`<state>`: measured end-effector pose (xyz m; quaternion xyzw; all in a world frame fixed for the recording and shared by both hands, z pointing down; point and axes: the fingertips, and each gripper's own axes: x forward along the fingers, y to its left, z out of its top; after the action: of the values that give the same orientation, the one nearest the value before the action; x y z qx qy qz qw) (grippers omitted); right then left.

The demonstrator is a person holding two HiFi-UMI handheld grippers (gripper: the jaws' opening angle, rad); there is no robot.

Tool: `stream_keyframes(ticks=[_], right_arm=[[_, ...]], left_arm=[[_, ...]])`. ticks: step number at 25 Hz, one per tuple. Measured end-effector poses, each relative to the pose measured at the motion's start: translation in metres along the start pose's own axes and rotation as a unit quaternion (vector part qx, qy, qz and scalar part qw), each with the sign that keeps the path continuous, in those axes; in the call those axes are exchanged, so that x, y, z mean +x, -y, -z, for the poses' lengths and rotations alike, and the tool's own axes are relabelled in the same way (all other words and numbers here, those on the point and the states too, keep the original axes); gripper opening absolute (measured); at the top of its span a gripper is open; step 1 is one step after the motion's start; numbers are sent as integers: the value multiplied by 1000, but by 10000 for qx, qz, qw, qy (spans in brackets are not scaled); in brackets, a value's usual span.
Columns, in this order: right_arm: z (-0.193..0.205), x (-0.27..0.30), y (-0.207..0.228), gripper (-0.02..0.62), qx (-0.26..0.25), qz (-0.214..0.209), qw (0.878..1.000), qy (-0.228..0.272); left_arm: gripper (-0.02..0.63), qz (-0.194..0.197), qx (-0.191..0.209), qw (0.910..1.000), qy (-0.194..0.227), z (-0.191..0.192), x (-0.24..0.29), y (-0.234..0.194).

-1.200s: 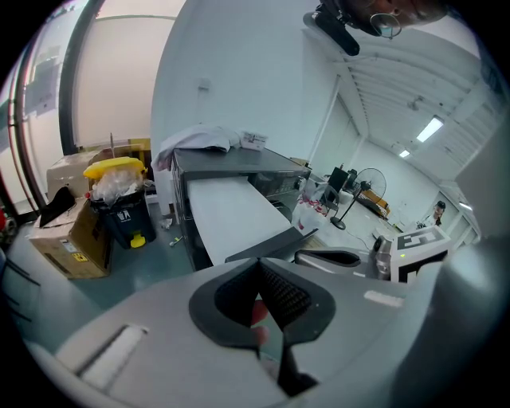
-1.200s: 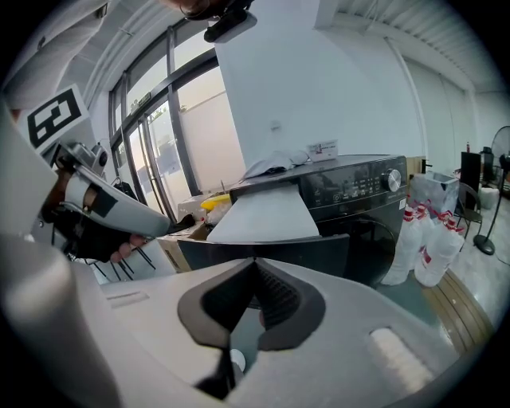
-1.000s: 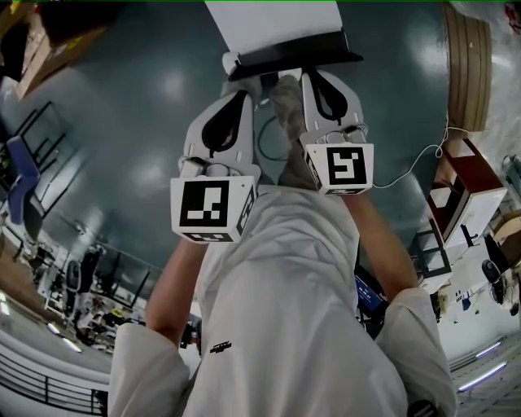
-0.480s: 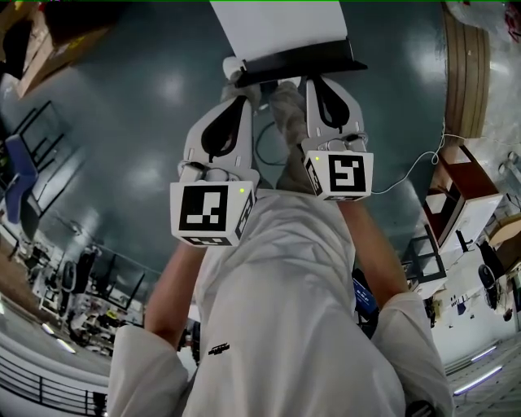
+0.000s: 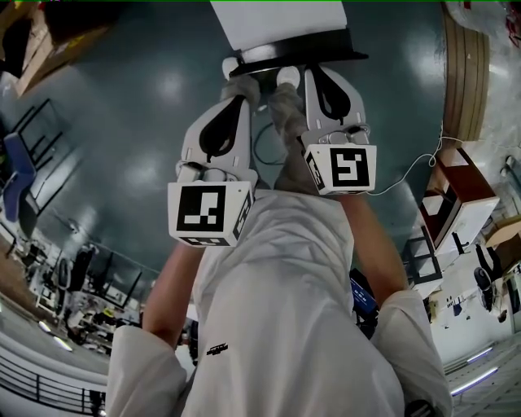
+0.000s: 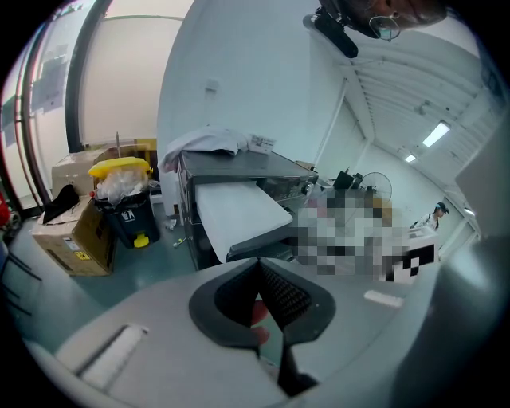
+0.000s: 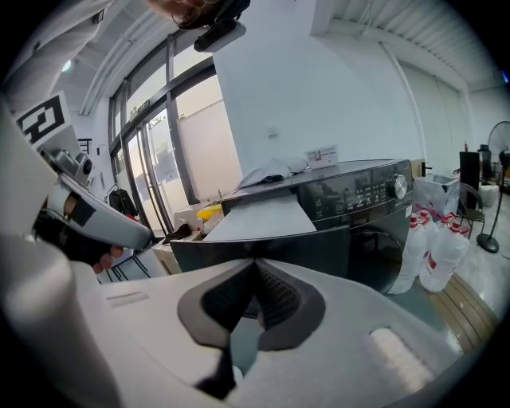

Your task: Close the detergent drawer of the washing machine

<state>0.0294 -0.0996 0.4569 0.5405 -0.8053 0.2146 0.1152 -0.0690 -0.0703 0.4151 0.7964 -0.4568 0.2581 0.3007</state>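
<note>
The dark washing machine has its detergent drawer pulled out, a white tray ending in a dark front panel. In the head view both grippers point at that panel from just below it. My left gripper is shut and holds nothing, its tips a little short of the panel's left end. My right gripper is shut too, close under the panel; contact cannot be made out. The drawer fills the middle of the left gripper view beyond the shut left gripper. Its panel lies right ahead of the right gripper.
A crumpled cloth lies on the machine's top. A black bin with a yellow bag and a cardboard box stand to the machine's left. White bags sit on its right. Wooden boards and a cable lie on the floor.
Both grippers have edged forward toward the drawer's front panel, the right one more. The panel sits slightly higher in the head view. Both grippers stay shut.
</note>
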Motion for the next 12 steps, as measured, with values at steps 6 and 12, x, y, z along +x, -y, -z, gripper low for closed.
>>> stream_keyframes(ticks=[6, 12], right_arm=[[-1, 1, 0, 2, -64, -54, 10000, -21], [-5, 18, 4, 2, -93, -105, 9999, -60]], left_arm=[[17, -37, -31, 10000, 22, -3, 1, 0], [17, -55, -76, 10000, 28, -9, 6, -5]])
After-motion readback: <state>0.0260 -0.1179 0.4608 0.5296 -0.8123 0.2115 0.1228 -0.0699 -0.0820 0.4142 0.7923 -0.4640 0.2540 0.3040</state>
